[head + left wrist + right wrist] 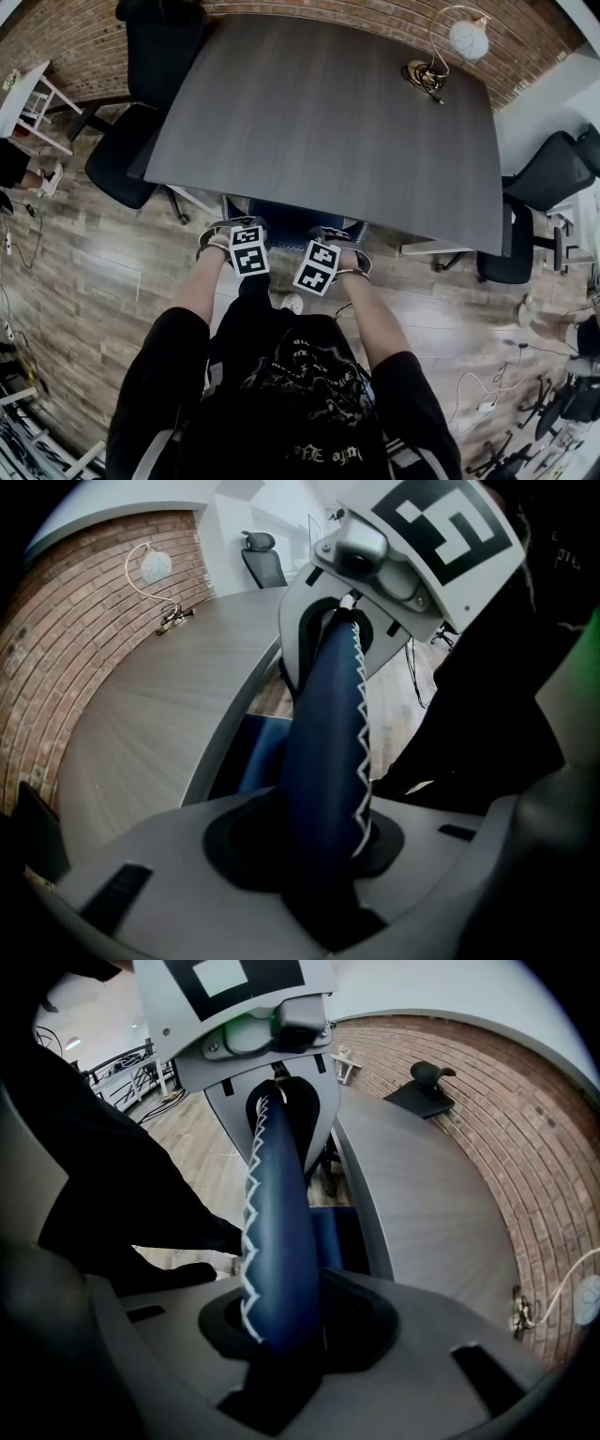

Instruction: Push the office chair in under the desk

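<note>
Chair back (323, 724): you are clamping it in left gripper (319, 864) and right gripper (277, 1335), side by side, for steering it squarely under the desk (319, 112).

The head view is taken from above the person and faces forward and steeply down. It stands well off and takes in the whole desk (319, 112) and the floor (94, 272) around it.

The left gripper view rides on the left gripper (228, 234). It faces along the desk's near edge toward the person's right, with the blue chair back (323, 742) very near the lens.

The right gripper view rides on the right gripper (342, 246) and faces the opposite way, equally near.

Each gripper view shows the other gripper at the far end of the chair back.

All three views share the desk top, the chair back, the brick wall (66, 33) and the lamp (466, 39).
</note>
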Demonstrator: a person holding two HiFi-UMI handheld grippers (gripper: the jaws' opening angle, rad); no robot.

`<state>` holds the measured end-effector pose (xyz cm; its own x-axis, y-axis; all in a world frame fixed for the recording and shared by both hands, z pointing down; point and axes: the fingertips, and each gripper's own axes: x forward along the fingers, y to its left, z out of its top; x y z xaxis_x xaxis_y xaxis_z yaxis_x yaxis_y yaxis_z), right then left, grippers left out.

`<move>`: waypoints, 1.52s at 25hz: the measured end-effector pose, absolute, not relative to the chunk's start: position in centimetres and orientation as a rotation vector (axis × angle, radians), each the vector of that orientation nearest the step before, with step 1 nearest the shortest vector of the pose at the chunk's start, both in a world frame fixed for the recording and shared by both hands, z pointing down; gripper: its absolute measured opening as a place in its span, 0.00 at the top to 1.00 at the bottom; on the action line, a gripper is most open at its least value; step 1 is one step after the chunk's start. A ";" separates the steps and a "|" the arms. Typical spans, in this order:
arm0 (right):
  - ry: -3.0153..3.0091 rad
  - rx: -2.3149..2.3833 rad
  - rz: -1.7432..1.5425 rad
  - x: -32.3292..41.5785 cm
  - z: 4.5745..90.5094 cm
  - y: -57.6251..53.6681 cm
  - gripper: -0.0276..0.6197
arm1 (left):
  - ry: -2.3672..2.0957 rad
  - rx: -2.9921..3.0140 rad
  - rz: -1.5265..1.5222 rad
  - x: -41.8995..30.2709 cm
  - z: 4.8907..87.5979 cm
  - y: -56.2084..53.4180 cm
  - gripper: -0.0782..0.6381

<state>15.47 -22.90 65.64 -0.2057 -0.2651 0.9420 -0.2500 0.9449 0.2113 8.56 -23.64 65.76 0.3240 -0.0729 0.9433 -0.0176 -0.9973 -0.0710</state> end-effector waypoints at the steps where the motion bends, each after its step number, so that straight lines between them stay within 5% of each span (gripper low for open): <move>1: -1.793 0.382 -0.014 15.5 65.6 -23.0 0.80 | 0.086 -2.517 -1.795 8.6 65.7 -23.8 0.74; 38: -1.793 0.403 0.048 14.9 65.6 -24.6 0.77 | 0.021 -2.504 -1.762 8.2 65.7 -25.9 0.72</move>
<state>14.93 -24.61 65.62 -0.2039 -0.2450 0.9478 -0.2952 0.9385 0.1791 8.24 -25.92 65.66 0.3387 -0.0572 0.9391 0.0346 -0.9967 -0.0732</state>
